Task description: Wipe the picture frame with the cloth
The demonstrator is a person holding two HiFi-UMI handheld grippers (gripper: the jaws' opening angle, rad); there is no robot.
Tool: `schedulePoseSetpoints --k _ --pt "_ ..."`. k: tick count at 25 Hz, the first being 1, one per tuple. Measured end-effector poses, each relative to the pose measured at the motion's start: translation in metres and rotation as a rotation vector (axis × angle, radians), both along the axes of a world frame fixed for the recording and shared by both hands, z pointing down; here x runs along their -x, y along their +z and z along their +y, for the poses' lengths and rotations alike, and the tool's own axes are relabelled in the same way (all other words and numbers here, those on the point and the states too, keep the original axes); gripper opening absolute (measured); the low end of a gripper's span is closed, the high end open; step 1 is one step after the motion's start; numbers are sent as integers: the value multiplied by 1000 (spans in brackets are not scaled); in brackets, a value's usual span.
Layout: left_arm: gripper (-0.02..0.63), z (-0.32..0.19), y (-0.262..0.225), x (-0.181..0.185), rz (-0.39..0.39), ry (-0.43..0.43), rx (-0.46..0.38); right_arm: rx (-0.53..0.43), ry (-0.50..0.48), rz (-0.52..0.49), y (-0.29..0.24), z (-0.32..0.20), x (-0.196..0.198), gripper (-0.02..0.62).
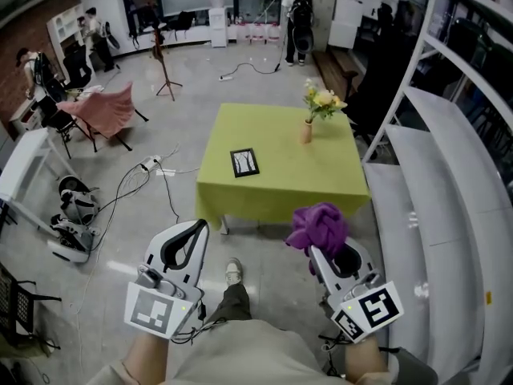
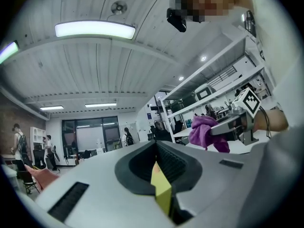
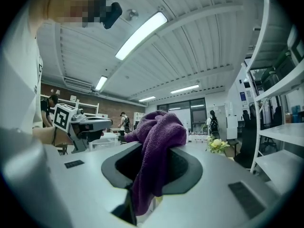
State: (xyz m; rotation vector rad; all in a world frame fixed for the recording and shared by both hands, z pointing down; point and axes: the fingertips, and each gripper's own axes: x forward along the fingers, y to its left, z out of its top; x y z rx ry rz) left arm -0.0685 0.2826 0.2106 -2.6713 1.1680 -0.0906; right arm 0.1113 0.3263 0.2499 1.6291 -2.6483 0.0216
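**Item 1. Right gripper**: jaws closed on the cloth, a purple towelling bundle. It bulges above the jaw tips, and a tail hangs down through the gap. Probably held bunched like this so that a padded face leads when it meets the frame.

**Item 2. Left gripper**: jaws drawn together with nothing between them. It is level with the right gripper and to its left. Both point forward and tilt upward. Probably kept free to steady the frame.

**Item 3. Picture frame**: small, dark-bordered, lying flat. It is ahead of both pairs of jaws and between their lines, well apart from either. Wiping has not begun, and the approach is yet to be made.

**Item 4. Tabletop**: covered in green cloth, and carries the frame near its left edge.

**Item 5. Vase** with yellow flowers: upright, beyond the frame and ahead of the right jaws. It stands apart from the frame, but a wide sweep could tip it.

**Item 6. Surroundings**
- White shelving runs close along the outside of the right jaws and narrows that side.
- Cables and a power strip lie on the floor, off to the left of the left jaws.
- A draped chair stands further off on the same side.
- People stand at the far end of the room.
- The floor between the jaws and the table looks open.
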Motion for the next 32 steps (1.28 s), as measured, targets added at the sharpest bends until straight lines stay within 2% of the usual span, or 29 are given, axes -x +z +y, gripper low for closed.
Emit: schedulePoseSetpoints --k 13,19,26,32 --pt "8 -120 30 11 13 -21 66 67 -18 25 25 -120 11 106" --pt "8 -190 43 3 11 14 110 126 -26 39 33 -188 14 107" --pt "8 -278 67 13 -12 42 169 201 -15 58 50 -285 29 107" --pt "8 -351 101 9 -24 88 251 307 -34 65 80 -363 41 107"
